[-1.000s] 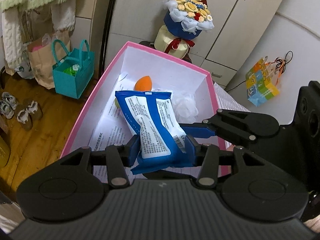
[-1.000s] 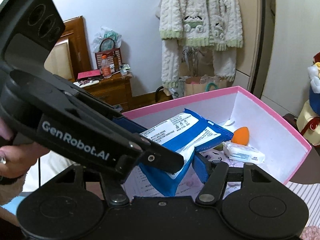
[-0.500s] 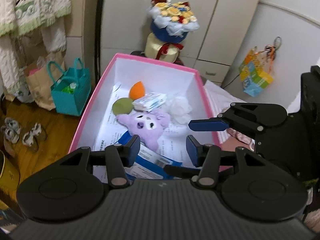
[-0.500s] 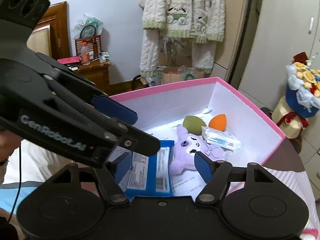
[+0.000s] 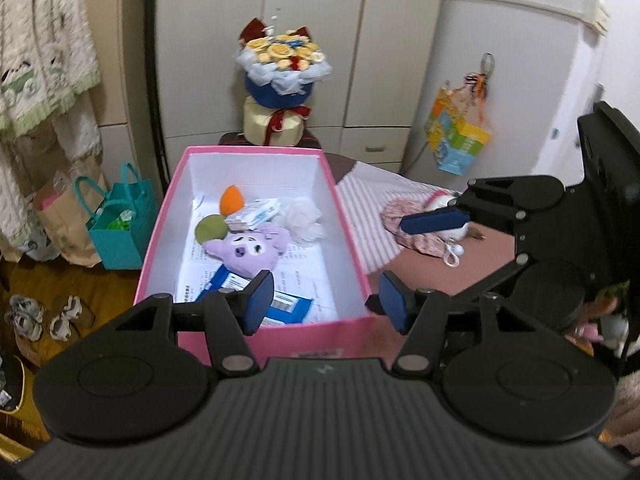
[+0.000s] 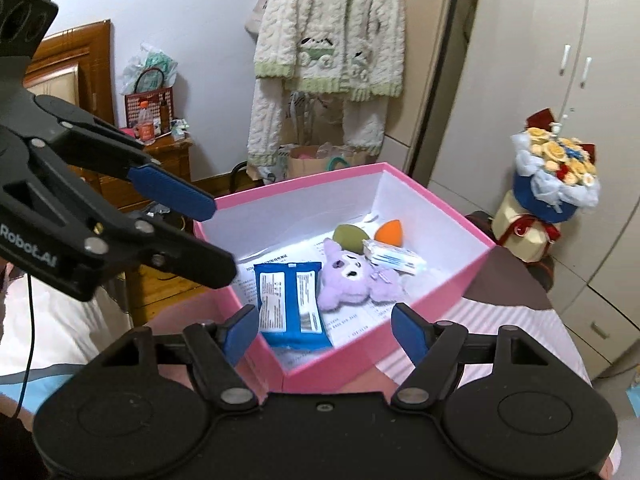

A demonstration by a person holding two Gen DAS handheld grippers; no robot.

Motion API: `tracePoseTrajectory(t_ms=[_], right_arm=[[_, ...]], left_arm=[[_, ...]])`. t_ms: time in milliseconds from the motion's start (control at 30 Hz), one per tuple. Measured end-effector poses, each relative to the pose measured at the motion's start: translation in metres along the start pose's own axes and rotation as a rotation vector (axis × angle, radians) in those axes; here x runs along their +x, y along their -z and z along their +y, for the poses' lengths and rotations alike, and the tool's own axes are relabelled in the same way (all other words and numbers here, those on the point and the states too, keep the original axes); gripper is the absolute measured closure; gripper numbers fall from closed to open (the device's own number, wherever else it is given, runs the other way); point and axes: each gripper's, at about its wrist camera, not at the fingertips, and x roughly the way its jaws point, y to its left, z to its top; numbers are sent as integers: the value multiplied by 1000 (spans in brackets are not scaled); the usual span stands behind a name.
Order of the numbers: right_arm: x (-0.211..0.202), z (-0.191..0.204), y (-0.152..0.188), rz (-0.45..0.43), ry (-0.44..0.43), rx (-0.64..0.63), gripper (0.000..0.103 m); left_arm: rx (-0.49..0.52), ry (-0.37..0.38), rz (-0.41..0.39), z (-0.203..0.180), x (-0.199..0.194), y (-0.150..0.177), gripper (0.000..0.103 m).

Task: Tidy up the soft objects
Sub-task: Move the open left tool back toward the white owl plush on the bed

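A pink box (image 5: 348,240) (image 6: 448,216) with white inside holds a blue wipes packet (image 5: 292,304) (image 6: 290,304), a purple plush (image 5: 246,250) (image 6: 348,276), a green sponge (image 5: 210,230) (image 6: 352,234), an orange sponge (image 5: 233,199) (image 6: 390,232), a small white packet (image 5: 258,212) (image 6: 396,258) and a white fluffy ball (image 5: 302,218). My left gripper (image 5: 326,306) is open and empty above the box's near wall. My right gripper (image 6: 326,334) is open and empty over the box's near corner. A pink patterned soft item (image 5: 424,232) lies on the table to the right.
A flower bouquet (image 5: 282,88) (image 6: 548,196) stands behind the box. A teal bag (image 5: 120,220) and shoes (image 5: 28,316) sit on the floor at left. A striped cloth (image 5: 372,208) covers the table. Cupboards stand behind; a wooden nightstand (image 6: 160,168) is at left.
Both grippers held the blue wipes packet over the box, then opened. The packet now lies inside the box, and both grippers have pulled back and up.
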Motion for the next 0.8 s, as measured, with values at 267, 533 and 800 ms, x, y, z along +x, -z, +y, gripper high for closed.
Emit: tracePoseTrajectory(t_ms=[267,533,800], right_arm=[[-56,-5,29,-28,34,37,25],[-97,-33,76,-61,68,153,23],[-117,-71,127,-80,94,276,23]], left_arm=[[56,72,33,-31,-24,9,42],[98,140,60,-66,-21,12,39],[168,217,104,-113,11,4,39]])
